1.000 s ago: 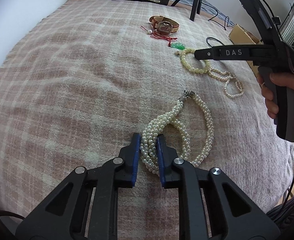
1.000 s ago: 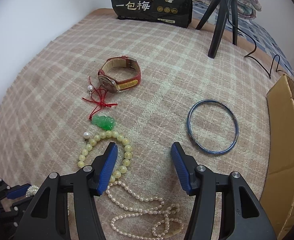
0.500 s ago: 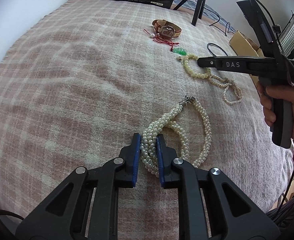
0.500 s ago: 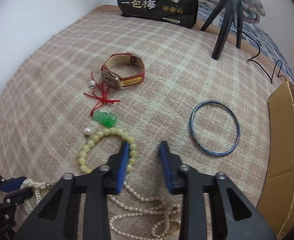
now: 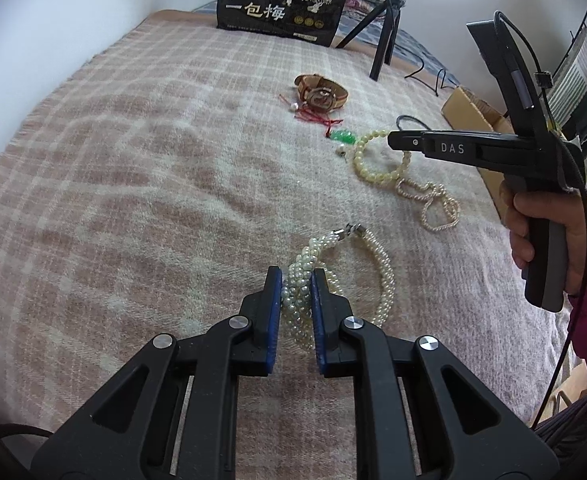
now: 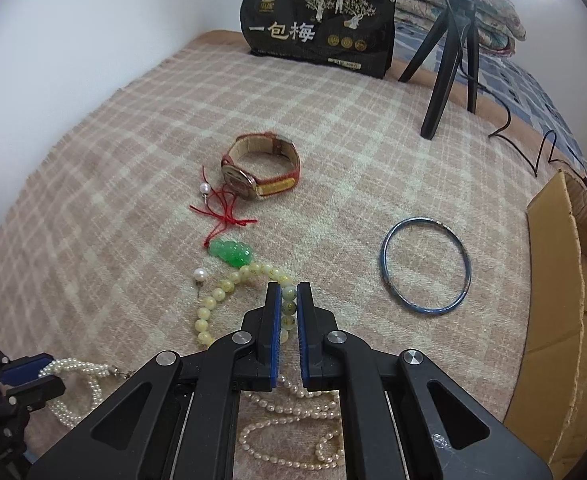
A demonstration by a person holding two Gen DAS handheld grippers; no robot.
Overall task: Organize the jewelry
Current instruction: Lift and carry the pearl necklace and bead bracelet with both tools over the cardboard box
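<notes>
My left gripper [image 5: 296, 280] is shut on a twisted white pearl bracelet [image 5: 367, 276] lying on the plaid blanket; it also shows in the right wrist view [image 6: 73, 372]. My right gripper [image 6: 288, 296] is shut on the yellow bead bracelet [image 6: 209, 308], which also shows in the left wrist view [image 5: 367, 160]. A thin pearl necklace [image 6: 289, 432] lies under the right gripper. A green jade pendant [image 6: 231, 254] on red cord, a red-strapped watch [image 6: 259, 170] and a blue bangle [image 6: 425, 264] lie farther out.
A cardboard box [image 6: 565, 312] stands at the right edge of the blanket. A black printed bag [image 6: 317, 26] and a black tripod [image 6: 449, 56] stand at the far end. A white wall runs along the left.
My right gripper closed from wide open onto the yellow bead bracelet. My left gripper stayed shut on the pearl bracelet and tilted up a little.
</notes>
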